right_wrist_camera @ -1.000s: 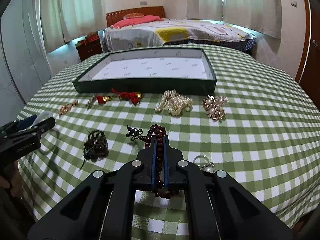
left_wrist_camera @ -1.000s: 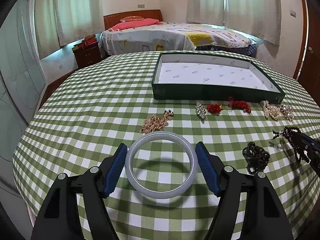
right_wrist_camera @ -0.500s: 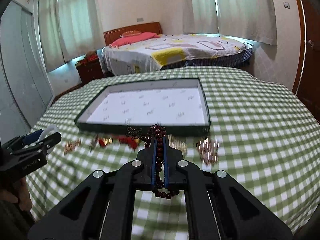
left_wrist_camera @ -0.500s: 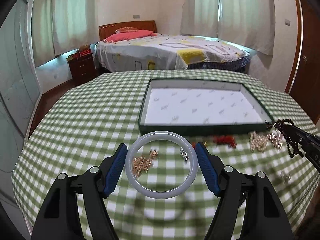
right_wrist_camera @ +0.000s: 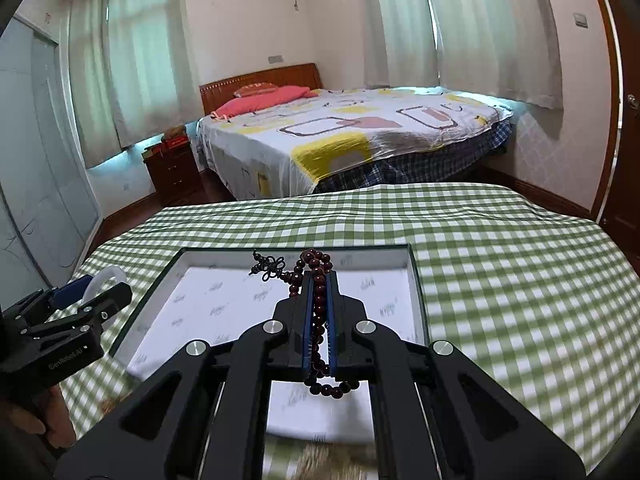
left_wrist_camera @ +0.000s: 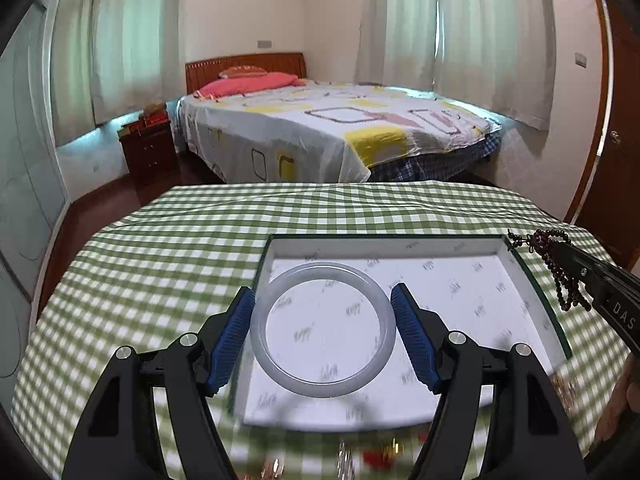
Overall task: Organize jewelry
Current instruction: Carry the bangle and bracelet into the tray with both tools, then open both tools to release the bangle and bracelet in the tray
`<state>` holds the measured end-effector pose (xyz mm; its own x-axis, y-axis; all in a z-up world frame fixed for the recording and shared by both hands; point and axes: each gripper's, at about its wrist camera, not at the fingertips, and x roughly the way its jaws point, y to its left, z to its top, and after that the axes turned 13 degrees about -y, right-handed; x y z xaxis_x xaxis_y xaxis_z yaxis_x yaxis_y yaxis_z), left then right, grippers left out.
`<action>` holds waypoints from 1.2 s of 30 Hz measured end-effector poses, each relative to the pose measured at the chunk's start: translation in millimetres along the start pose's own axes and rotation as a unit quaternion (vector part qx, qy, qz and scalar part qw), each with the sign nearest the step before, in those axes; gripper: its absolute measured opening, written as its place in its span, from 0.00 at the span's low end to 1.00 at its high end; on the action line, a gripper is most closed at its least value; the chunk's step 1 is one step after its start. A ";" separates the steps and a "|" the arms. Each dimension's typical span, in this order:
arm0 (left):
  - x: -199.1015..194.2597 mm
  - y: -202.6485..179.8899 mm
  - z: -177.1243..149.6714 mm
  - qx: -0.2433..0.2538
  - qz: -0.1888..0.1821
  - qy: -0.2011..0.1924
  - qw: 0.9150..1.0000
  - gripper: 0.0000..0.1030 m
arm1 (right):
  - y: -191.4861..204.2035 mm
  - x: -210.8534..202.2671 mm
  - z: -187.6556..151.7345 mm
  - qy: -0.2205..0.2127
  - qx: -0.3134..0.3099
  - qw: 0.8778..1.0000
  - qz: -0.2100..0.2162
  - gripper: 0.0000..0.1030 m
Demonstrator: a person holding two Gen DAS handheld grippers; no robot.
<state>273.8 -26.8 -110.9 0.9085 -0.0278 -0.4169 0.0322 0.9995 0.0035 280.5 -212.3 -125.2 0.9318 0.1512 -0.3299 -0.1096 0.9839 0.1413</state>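
Left wrist view: left gripper (left_wrist_camera: 323, 322) pads pinch pale translucent round bangle (left_wrist_camera: 323, 376) w/ green-walled white-lined tray (left_wrist_camera: 460, 280) just below. Right gripper (right_wrist_camera: 319, 316) pressed tight on dark red bead string (right_wrist_camera: 318, 322) above tray. Risk: smooth bangle slips & chips; loose beads snag.

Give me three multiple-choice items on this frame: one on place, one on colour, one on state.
1. Where is the bangle?
A. Between the left gripper's fingers, in front of the tray
B. Flat on the tablecloth
C. On the bed

2. What colour is the bead string?
A. White
B. Dark red-brown
C. Gold

3. What state is the right gripper in?
A. Wide open and empty
B. Out of view
C. Shut on the bead string

Answers:
1 A, the blue fingers flank the ring, with the tray's white lining behind it.
2 B, the beads look dark maroon.
3 C, the strand runs up the narrow gap between the fingers.
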 end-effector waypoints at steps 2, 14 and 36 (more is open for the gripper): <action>24.4 -2.4 1.6 0.002 0.001 0.016 1.000 0.66 | -2.4 18.9 1.4 0.013 0.003 1.000 0.000 0.06; 123.8 -2.1 -10.7 -0.015 0.000 0.140 0.990 0.66 | -26.1 114.1 -18.6 0.146 0.028 0.988 -0.027 0.06; 96.5 4.3 -1.0 -0.028 0.003 0.089 0.996 0.77 | -24.2 81.2 -10.0 0.092 0.020 0.995 -0.019 0.52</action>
<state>361.3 -25.2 -152.0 0.8203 -0.0239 -0.5714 0.0000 0.9991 -0.0417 355.3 -222.9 -164.7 0.8549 0.1334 -0.5013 -0.0585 0.9850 0.1623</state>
